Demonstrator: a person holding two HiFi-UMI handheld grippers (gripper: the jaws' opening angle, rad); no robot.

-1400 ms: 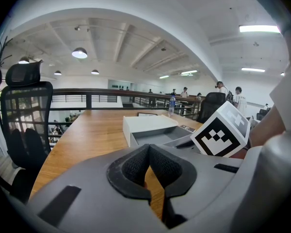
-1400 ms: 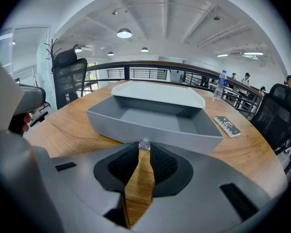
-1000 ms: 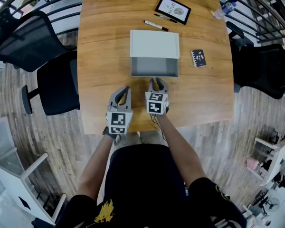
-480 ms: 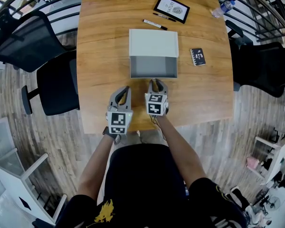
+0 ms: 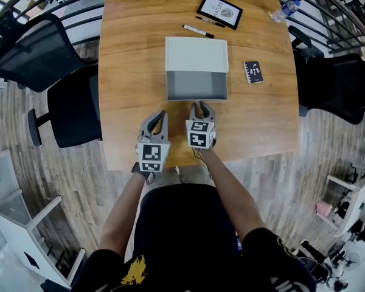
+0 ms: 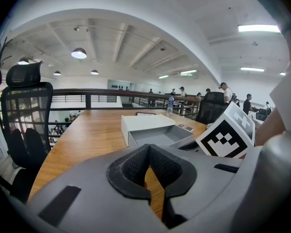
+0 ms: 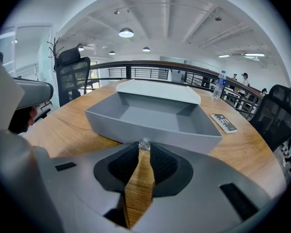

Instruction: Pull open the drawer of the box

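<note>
A white box [image 5: 196, 55] sits near the middle of a wooden table [image 5: 128, 53], and its grey drawer [image 5: 196, 85] is drawn out from the 6 o'clock side, toward the person, with its empty floor showing. The right gripper [image 5: 200, 104] is at the middle of the drawer's front wall. In the right gripper view its jaws are pinched on a small clear knob [image 7: 144, 143] that sticks out of that wall, the dark pads pressing it from both sides. The left gripper [image 5: 157, 115] is over the bare table at about 8 o'clock from the right one, just beside it and clear of the drawer. Its own view shows the jaws closed tip to tip with nothing between them. Both grippers point away from the person, toward the box. A black pen [image 5: 199, 31] lies on the table at 12 o'clock from the box, and a dark-framed picture [image 5: 220, 11] lies at 1 o'clock beyond the pen. A small black booklet [image 5: 253, 73] lies at 3 o'clock from the box, near it but apart. A water bottle [image 5: 286, 12] lies at 2 o'clock by the table's far edge. Two black office chairs [image 5: 70, 111] are off the table's 9 o'clock side.
</note>
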